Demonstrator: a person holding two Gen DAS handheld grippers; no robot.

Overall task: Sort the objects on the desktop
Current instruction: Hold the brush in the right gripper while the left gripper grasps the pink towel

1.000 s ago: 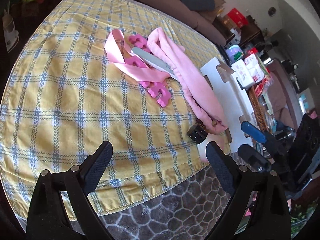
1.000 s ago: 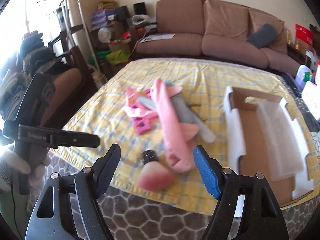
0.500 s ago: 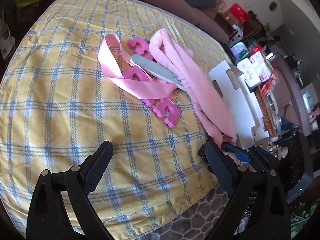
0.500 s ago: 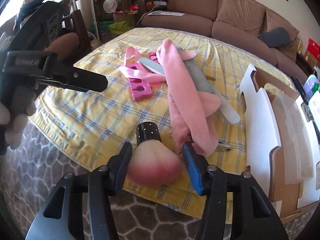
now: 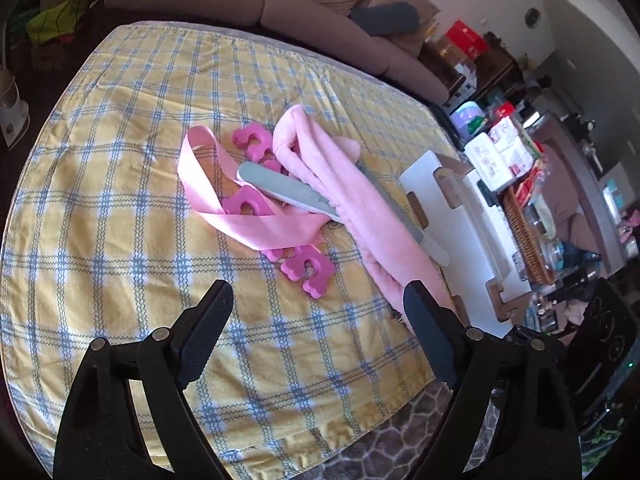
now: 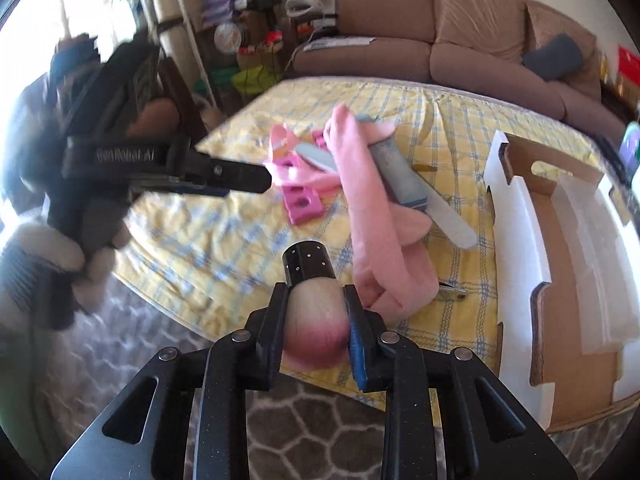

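Brush pinched at the table's near edge

The right gripper has its fingers closed on the soft head of the makeup brush, black handle pointing to twelve o'clock; the left gripper hangs wide open, holding nothing. At one o'clock of the brush lies the pink headband, over nail files, with the cardboard box at three o'clock. Bristles give, so I'd fear the brush slipping out. A small metal thing under the headband is half hidden; the left hand is blurred.
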